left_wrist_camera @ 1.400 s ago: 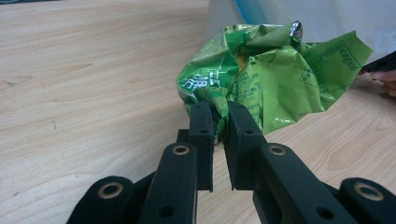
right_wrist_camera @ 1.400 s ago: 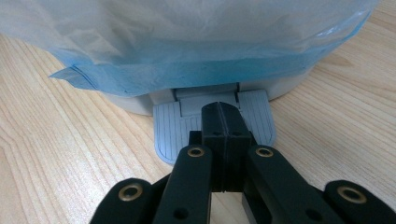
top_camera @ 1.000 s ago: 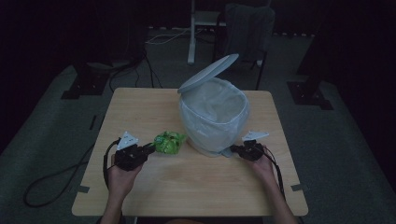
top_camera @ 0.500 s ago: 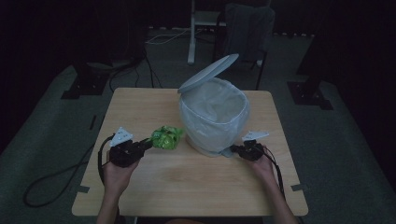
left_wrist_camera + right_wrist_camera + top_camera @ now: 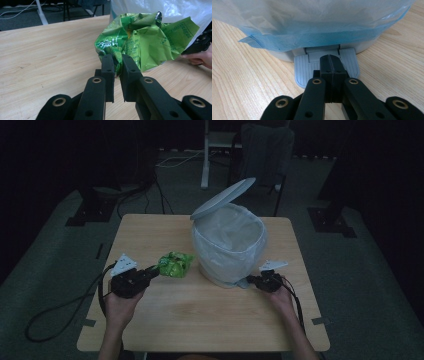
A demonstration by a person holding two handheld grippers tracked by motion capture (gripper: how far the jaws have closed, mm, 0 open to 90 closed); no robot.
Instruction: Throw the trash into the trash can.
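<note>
Two tools work over one wooden worktop (image 5: 150, 235). At the left, the left tool (image 5: 154, 270) has its jaws pinched tight on a twisted corner of the one crumpled green wrapper (image 5: 175, 264), which hangs just beside the bin. One pedal bin (image 5: 230, 245) stands mid-worktop, lined with one pale blue bag (image 5: 312, 30), its one lid (image 5: 223, 198) tipped up. At the right, the right tool (image 5: 250, 280) has its jaws pressed together with nothing between them, resting on the bin's single grey pedal (image 5: 304, 67)
</note>
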